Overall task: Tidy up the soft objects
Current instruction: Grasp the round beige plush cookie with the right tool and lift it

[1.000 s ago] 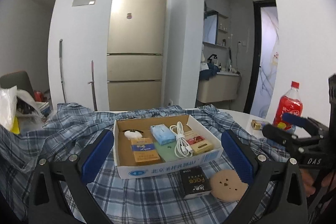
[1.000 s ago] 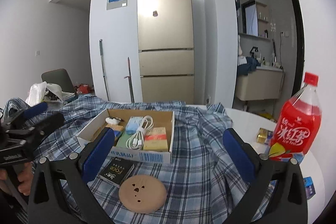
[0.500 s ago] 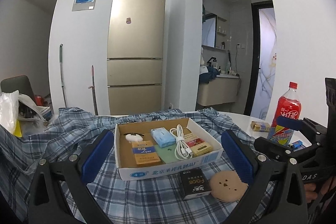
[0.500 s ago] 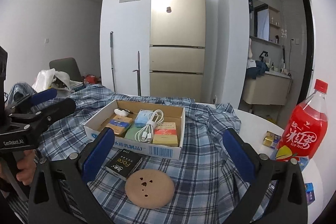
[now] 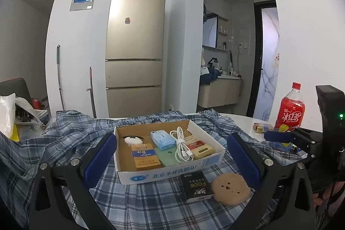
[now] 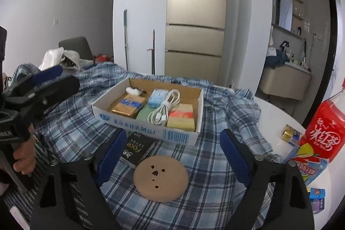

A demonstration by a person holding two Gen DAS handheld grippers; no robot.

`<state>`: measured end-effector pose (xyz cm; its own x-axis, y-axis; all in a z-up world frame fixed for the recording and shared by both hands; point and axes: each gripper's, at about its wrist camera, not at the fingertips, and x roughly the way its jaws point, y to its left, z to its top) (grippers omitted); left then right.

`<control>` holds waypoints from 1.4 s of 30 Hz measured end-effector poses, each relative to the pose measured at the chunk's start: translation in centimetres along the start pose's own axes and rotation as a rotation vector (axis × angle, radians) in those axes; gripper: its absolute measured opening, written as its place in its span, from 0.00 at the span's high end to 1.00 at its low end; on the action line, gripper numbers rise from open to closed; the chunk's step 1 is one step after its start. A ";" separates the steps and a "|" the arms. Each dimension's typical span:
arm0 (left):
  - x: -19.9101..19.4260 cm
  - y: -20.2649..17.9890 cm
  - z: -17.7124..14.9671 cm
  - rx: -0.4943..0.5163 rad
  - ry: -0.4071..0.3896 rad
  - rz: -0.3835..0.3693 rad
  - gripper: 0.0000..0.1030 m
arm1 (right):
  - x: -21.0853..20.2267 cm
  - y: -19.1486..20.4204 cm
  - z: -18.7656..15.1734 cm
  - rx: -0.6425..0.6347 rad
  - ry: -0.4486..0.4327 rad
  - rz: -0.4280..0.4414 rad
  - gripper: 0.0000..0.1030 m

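Shallow cardboard box (image 6: 148, 122) already holds packets and a white cable; flat round tan sponge pad (image 6: 160, 178) and black carton (image 6: 138, 149) lie outside on the blue plaid cloth (image 6: 215, 165), not yet sorted; right gripper (image 6: 172, 156), jaws just narrowing but apart and empty, straddles the pad; left gripper (image 5: 170, 163) wide, empty

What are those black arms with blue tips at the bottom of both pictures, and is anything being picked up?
There is no robot here. A person holds a hand tool in each hand, each with two blue-padded fingers and its own camera looking along them. One picture comes from the left gripper, the other from the right gripper, whose jaws have just been closing a little. Both are open and hold nothing. On the table a plaid shirt is spread out; on it sit a cardboard box of small items, a black packet and a tan disc. A red bottle stands aside.
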<state>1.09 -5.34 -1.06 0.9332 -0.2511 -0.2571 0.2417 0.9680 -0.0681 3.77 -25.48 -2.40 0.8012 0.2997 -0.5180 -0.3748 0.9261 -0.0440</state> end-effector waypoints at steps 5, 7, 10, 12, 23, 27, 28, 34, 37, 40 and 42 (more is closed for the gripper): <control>0.3 0.2 0.1 -0.008 0.013 -0.003 0.00 | 1.1 0.2 -0.2 -0.005 0.060 0.015 0.16; 0.2 0.3 0.0 -0.014 0.007 0.020 0.00 | 1.6 0.3 -0.2 -0.010 0.088 0.014 0.16; 0.1 0.4 0.0 -0.020 -0.007 0.058 0.00 | 3.2 0.5 -0.5 -0.024 0.180 0.033 0.15; 0.3 0.5 0.0 -0.023 0.001 0.057 0.00 | 4.8 0.6 -0.9 -0.025 0.263 0.049 0.15; 1.0 1.3 -0.1 -0.054 0.052 0.083 0.00 | 7.8 0.4 -2.2 -0.012 0.454 0.123 0.15; 0.6 2.1 0.1 -0.091 0.036 0.076 0.00 | 8.2 0.6 -2.5 -0.022 0.477 0.125 0.15; 0.7 2.0 0.1 -0.087 0.037 0.081 0.00 | 8.3 0.6 -2.5 -0.024 0.483 0.115 0.15; 0.9 1.4 -0.1 -0.057 0.046 0.073 0.00 | 9.0 0.7 -2.9 -0.039 0.535 0.107 0.15; 0.8 1.3 -0.1 -0.054 0.044 0.073 0.00 | 9.4 1.0 -2.9 -0.051 0.553 0.112 0.15; 0.8 1.6 -0.1 -0.064 0.045 0.077 0.00 | 9.6 0.8 -3.0 -0.042 0.566 0.114 0.19; 0.9 1.8 -0.1 -0.072 0.048 0.080 0.00 | 9.5 0.7 -3.0 -0.038 0.558 0.115 0.21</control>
<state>2.30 -3.86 -1.48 0.9344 -0.1743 -0.3107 0.1455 0.9828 -0.1138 9.70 -22.70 -9.94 0.3898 0.2222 -0.8937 -0.4701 0.8825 0.0144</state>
